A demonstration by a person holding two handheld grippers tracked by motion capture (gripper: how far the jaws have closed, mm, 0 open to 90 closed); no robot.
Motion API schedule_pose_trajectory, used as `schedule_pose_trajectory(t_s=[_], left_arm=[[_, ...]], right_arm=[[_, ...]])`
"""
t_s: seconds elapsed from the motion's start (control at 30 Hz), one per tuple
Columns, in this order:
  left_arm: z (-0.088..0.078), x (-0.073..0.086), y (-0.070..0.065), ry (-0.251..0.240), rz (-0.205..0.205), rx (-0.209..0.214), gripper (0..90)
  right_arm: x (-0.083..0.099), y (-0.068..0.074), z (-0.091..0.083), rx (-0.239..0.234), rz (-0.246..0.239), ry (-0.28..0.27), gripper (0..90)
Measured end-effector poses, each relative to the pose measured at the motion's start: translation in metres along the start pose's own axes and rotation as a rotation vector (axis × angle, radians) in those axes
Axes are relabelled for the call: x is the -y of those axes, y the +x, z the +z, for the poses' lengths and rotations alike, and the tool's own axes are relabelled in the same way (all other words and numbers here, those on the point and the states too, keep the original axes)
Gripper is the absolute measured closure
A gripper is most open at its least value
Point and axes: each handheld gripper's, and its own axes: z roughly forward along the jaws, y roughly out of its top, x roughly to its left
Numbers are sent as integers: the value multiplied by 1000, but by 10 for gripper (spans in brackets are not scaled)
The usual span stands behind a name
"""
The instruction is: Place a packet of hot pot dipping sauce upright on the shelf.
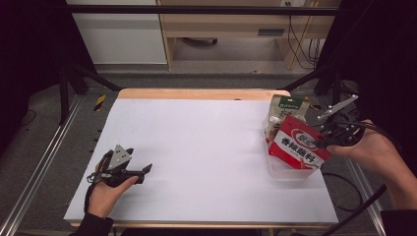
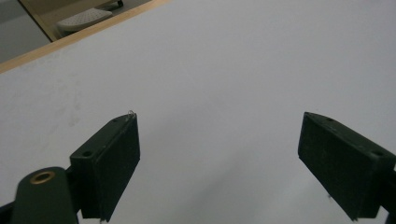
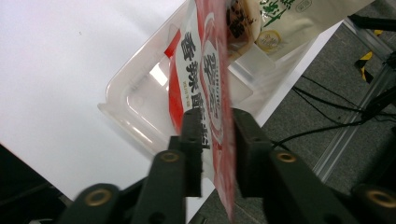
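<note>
Work in hand: we read this as setting the red sauce pouch into the clear plastic bin at the table's right edge, beside the green-and-white pouch already standing in it.
Right gripper: jaws stand a little apart on either side of the red pouch's edge; a gap shows between pads and film, so we judge the grip let go, the pouch merely between them.
Left gripper: jaws wide apart, nothing between them, resting low over the white table sheet, well apart from the bin.
Red pouch position: upright and tilted, lower end inside the bin, leaning near the green-and-white pouch.
Doing it well: we would draw the right gripper straight back along the pouch's plane, so neither pad drags the film and tips the pouch out; open wider first if a pad catches.
Hard to make out: whether the pouch bottom sits on the bin floor; the bin's far wall, hidden behind the pouches; whether the two pouches touch.
</note>
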Motion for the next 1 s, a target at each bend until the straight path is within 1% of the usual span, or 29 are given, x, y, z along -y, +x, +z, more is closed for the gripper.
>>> schedule_pose_trajectory(t_s=[0.1, 0.2, 0.23, 0.3, 0.6, 0.73, 0.9, 1.0], left_arm=[[0, 0, 0, -2, -1, -1, 129], [0, 0, 0, -2, -2, -1, 129], [0, 0, 0, -1, -2, -1, 129], [0, 0, 0, 0, -1, -1, 129], [-1, 0, 1, 0, -1, 0, 129], [0, 0, 0, 0, -2, 0, 129], [0, 0, 0, 0, -2, 0, 128], [0, 0, 0, 0, -2, 0, 129]], right_arm=[[-3, 2, 0, 13, 2, -6, 579], [-6, 4, 0, 30, -15, -23, 472], [-7, 6, 0, 40, -15, -28, 450], [-10, 8, 0, 44, -35, -36, 425], [-22, 12, 4, 75, -40, -67, 281], [-27, 13, 4, 83, -38, -95, 231], [-35, 18, 1, 87, -35, -144, 194], [-39, 20, -1, 88, -36, -159, 179]])
